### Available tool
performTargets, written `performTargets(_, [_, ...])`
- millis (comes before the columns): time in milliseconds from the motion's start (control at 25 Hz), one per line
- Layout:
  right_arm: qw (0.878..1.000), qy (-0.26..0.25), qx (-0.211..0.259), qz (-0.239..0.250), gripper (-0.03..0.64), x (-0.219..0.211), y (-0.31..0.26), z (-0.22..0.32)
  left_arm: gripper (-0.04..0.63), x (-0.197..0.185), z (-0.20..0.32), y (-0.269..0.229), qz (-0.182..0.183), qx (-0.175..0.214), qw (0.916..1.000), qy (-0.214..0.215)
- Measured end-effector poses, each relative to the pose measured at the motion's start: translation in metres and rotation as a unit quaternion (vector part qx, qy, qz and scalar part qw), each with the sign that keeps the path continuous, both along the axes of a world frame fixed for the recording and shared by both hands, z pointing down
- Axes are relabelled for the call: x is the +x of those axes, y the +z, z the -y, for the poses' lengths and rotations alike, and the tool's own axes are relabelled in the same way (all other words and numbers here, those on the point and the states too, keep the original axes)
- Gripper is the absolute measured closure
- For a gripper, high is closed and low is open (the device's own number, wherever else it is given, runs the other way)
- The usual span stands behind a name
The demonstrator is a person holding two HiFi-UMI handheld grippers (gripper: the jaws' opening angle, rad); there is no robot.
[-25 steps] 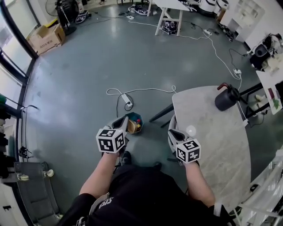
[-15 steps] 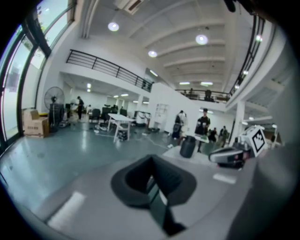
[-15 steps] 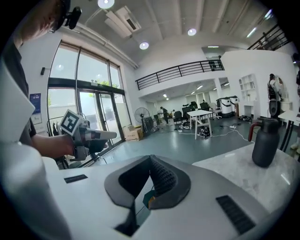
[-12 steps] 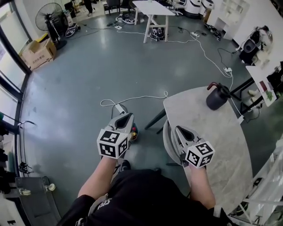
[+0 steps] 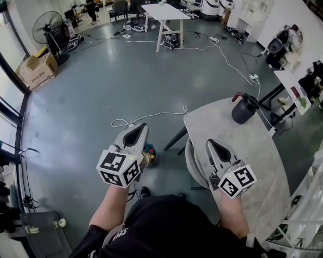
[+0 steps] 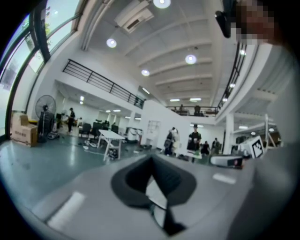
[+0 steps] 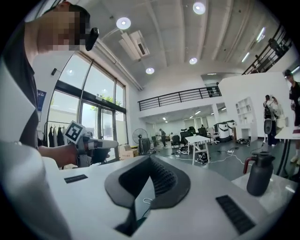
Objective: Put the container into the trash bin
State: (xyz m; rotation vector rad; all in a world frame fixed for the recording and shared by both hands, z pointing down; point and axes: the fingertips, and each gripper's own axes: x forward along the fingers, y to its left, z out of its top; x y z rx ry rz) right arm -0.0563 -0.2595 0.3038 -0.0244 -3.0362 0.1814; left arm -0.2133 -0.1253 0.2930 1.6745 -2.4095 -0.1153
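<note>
Both grippers are held up in front of me, pointing out level over the floor. My left gripper has its jaws together with nothing between them. My right gripper is likewise shut and empty, over the near edge of the round marble table. A small trash bin with coloured scraps stands on the floor beside the table, mostly hidden behind the left gripper. No container shows in any view.
A black jug stands at the table's far edge. A grey chair back sits by the table. A white cable lies on the floor beyond the bin. Farther off are a white trestle table, a fan and a cardboard box.
Both grippers have risen toward my head and look larger. The left one now covers most of the bin. A small white round thing by the right gripper's tip is out of sight.
</note>
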Motion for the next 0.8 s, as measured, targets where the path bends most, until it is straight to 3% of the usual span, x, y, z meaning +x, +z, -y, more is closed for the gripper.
performTargets(280, [0.999, 0.019, 0.041, 0.029, 0.626, 0.001, -0.022, 0.0, 0.591, -0.005, -0.01, -0.014, 0.01, 0.019, 0.9997, -0.008])
performTargets(800, [0.999, 0.005, 0.043, 0.016, 0.626, -0.009, -0.012, -0.01, 0.591, -0.01, -0.02, -0.005, 0.009, 0.007, 0.9997, -0.021])
